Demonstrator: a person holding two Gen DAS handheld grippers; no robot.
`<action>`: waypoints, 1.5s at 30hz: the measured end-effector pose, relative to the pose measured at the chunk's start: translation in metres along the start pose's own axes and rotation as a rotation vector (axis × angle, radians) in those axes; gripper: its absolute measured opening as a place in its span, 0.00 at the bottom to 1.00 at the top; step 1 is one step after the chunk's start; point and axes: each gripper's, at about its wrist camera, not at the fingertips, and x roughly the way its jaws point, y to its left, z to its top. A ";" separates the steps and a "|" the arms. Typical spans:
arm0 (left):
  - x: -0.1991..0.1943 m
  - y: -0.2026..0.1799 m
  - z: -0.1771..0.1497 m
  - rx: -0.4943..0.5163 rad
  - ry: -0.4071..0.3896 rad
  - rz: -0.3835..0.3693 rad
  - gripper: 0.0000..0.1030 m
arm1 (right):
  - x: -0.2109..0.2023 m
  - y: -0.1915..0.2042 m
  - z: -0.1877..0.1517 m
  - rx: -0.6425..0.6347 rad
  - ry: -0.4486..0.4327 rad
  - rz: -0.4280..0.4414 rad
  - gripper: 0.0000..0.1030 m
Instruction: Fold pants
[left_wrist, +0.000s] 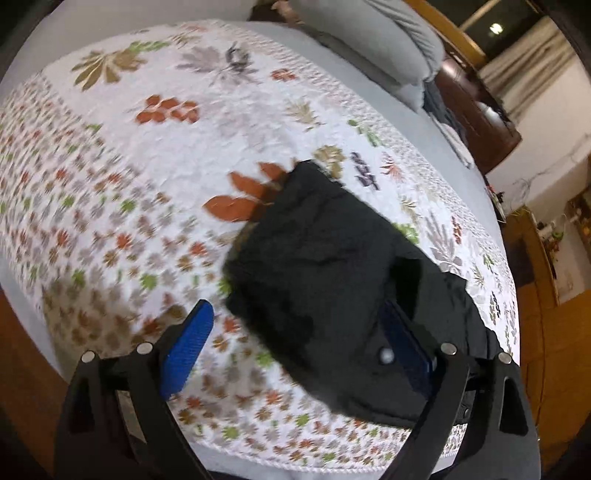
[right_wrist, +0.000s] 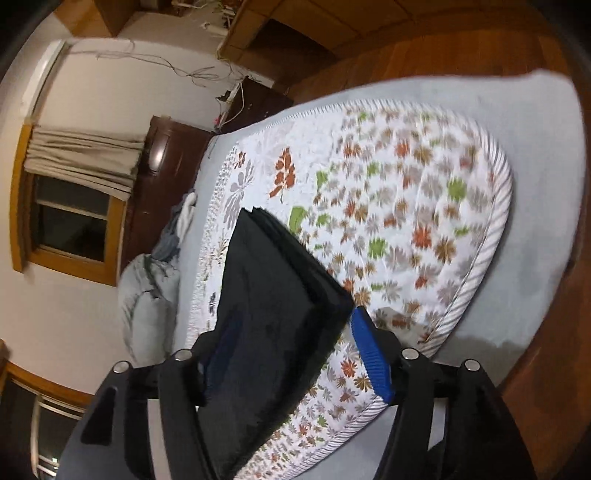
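Ribbed blue tongs (left_wrist: 299, 332) wide; black pants (left_wrist: 332, 280) folded.

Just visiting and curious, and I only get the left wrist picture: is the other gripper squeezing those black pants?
Observer: No. The right gripper stands open. The black pants sit between its fingers, unclamped.
Operator: Are they folded already?
Observer: Their far edge shows several stacked layers, so they look folded more than once.
Operator: Are they near the bed's corner?
Observer: They are over the flowered quilt, apart from its rounded, striped corner, which shows off to the right.
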 end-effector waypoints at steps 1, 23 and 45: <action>0.000 0.005 0.000 -0.021 0.002 -0.003 0.89 | 0.004 -0.003 -0.002 0.010 0.004 0.010 0.66; 0.051 -0.011 -0.013 -0.079 0.071 0.025 0.89 | 0.048 -0.027 0.003 0.072 0.024 0.274 0.85; 0.038 -0.004 -0.008 -0.149 0.054 -0.044 0.88 | 0.053 0.003 0.002 -0.001 0.024 0.254 0.20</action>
